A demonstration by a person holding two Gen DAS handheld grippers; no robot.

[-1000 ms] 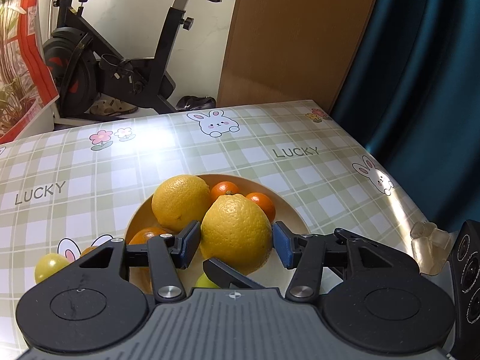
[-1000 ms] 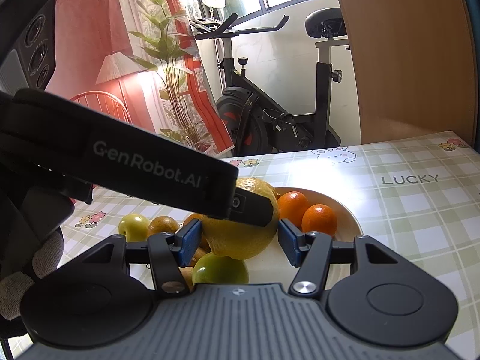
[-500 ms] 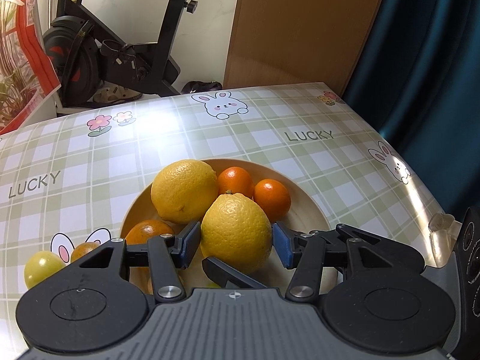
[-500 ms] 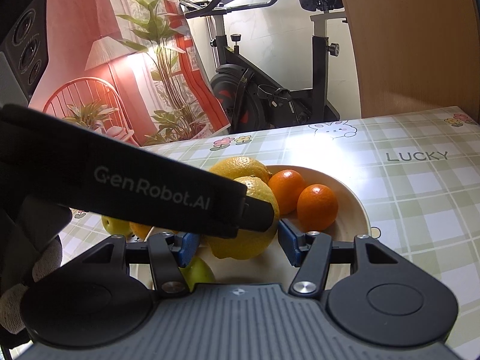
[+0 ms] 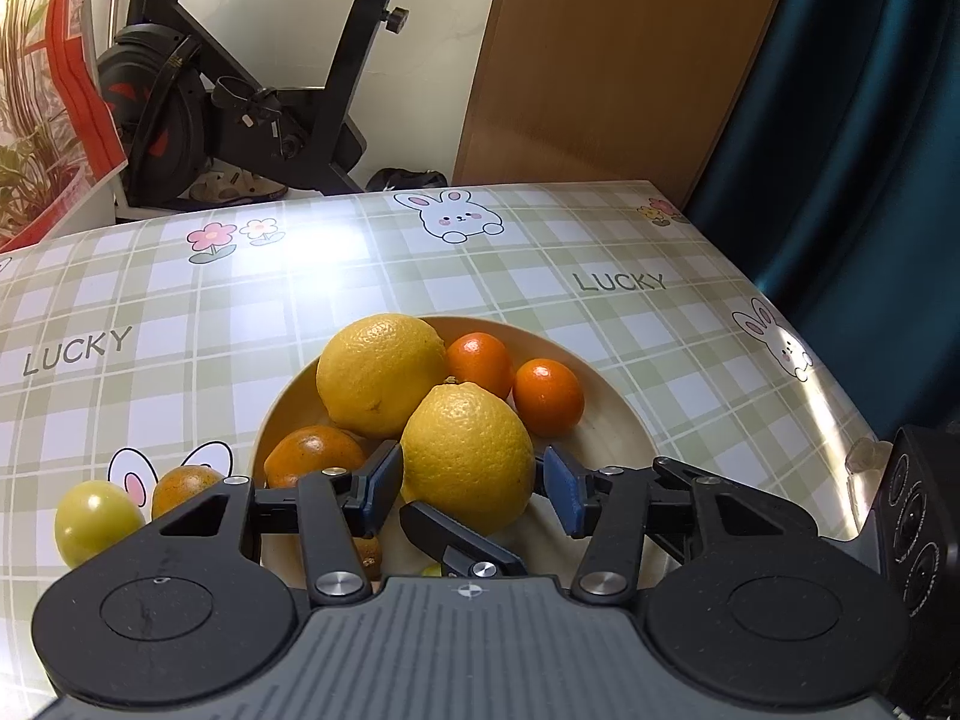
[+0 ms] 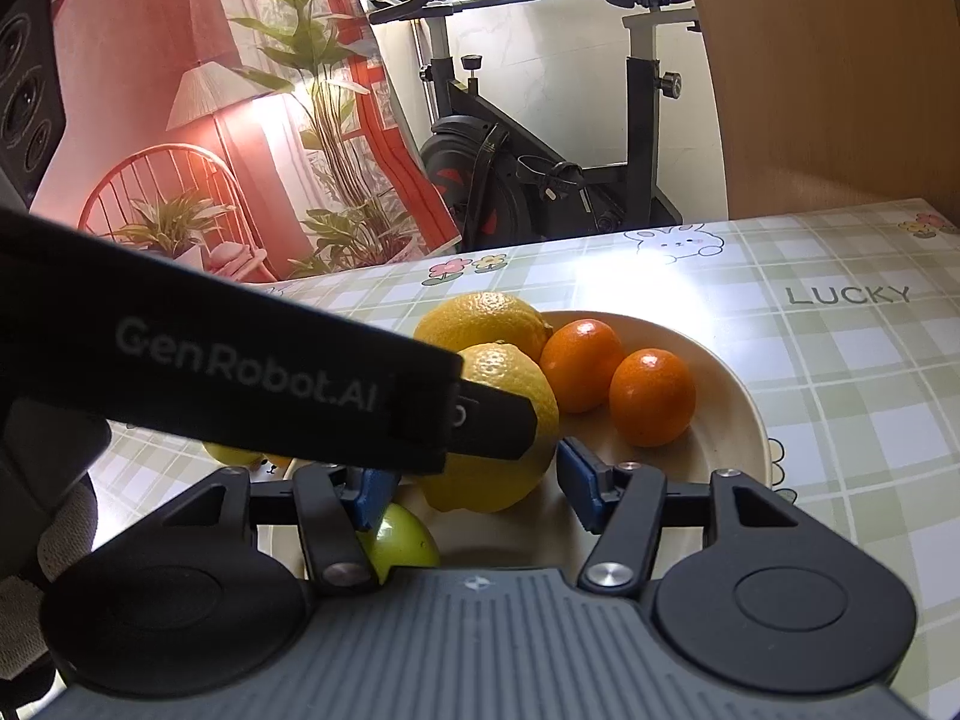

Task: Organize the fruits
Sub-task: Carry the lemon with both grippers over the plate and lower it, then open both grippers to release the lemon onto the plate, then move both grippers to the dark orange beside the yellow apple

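Observation:
A beige bowl (image 5: 606, 420) holds two large yellow lemons (image 5: 381, 372), two small oranges (image 5: 547, 399) and a darker orange (image 5: 312, 456). My left gripper (image 5: 468, 480) is open around the nearer lemon (image 5: 468, 456), its blue pads a little apart from the fruit, which rests in the bowl. My right gripper (image 6: 474, 486) is open just behind the same lemon (image 6: 510, 420), above the bowl (image 6: 738, 420). A green fruit (image 6: 402, 537) lies under its left finger. The left gripper's black body (image 6: 240, 372) crosses the right wrist view.
A green fruit (image 5: 93, 519) and an orange (image 5: 186, 486) lie on the checked tablecloth (image 5: 180, 312) left of the bowl. The table's right edge (image 5: 840, 396) is close. An exercise bike (image 5: 240, 102) stands beyond the far edge.
Both grippers have drawn back and up a little from the bowl. The left gripper's pads, close against the lemon before, now stand slightly off it. The lemon stays in the bowl.

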